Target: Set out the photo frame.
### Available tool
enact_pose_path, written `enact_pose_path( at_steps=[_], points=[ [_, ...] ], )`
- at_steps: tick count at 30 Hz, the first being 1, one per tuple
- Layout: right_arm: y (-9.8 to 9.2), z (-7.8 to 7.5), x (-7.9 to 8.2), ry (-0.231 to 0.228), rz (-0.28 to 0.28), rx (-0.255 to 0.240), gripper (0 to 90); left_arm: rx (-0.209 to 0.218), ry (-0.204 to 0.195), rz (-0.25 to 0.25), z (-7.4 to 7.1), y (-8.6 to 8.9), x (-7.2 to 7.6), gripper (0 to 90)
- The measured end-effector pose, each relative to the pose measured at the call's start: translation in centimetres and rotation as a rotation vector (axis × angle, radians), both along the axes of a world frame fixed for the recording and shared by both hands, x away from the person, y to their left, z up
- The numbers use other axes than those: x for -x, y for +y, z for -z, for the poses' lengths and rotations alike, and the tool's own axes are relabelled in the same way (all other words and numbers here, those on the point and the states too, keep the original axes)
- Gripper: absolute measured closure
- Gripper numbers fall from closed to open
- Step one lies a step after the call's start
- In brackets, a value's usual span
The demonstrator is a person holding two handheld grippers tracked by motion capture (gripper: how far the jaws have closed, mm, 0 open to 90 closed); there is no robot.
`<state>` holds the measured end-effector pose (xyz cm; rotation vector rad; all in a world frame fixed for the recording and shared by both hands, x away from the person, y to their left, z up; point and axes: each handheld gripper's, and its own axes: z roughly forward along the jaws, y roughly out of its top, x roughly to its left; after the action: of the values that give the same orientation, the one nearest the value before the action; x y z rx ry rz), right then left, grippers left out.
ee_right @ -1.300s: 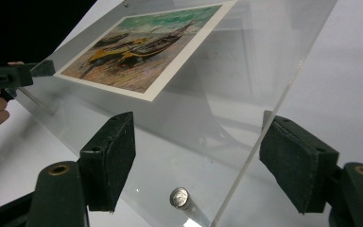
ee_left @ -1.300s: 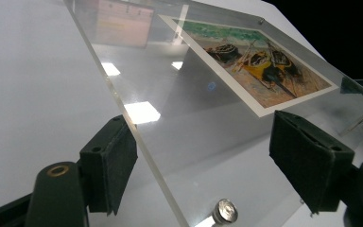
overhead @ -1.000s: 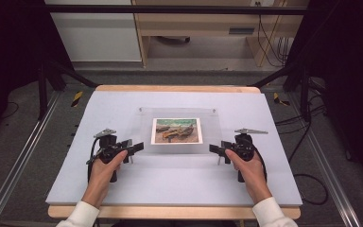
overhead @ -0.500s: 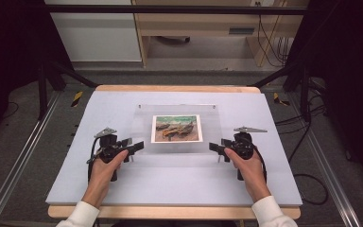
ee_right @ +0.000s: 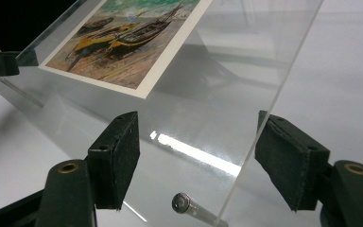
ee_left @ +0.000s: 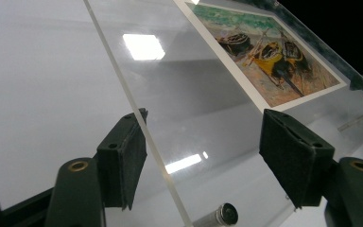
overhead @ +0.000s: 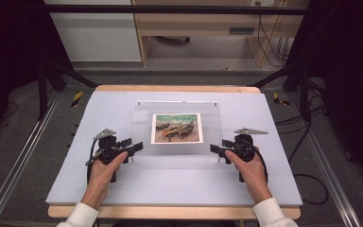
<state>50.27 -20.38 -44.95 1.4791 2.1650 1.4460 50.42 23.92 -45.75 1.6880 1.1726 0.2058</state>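
Acrylic sheet (overhead: pixel 179 127) apparently between open tongs (overhead: pixel 134 148)

The left tongs (overhead: pixel 133 147) and the right tongs (overhead: pixel 216 152) now stand a little narrower than one second ago: the jaws of both have just been closing. The edge of the clear acrylic sheet (ee_left: pixel 184 109) lies between the jaws on each side. In the left gripper view one pad (ee_left: pixel 125 161) is against the sheet edge and the other is still apart. The right pads (ee_right: pixel 116 156) do not press yet.
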Motion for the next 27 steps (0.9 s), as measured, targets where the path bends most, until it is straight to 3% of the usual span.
enact_pose_path(
  at_steps=[27],
  points=[
    [-0.1,-0.5,1.5,-0.042,-0.008,0.054,37.4,-0.021,-0.025,-0.019,-0.5,-0.1,1.2,38.2]
  ],
)
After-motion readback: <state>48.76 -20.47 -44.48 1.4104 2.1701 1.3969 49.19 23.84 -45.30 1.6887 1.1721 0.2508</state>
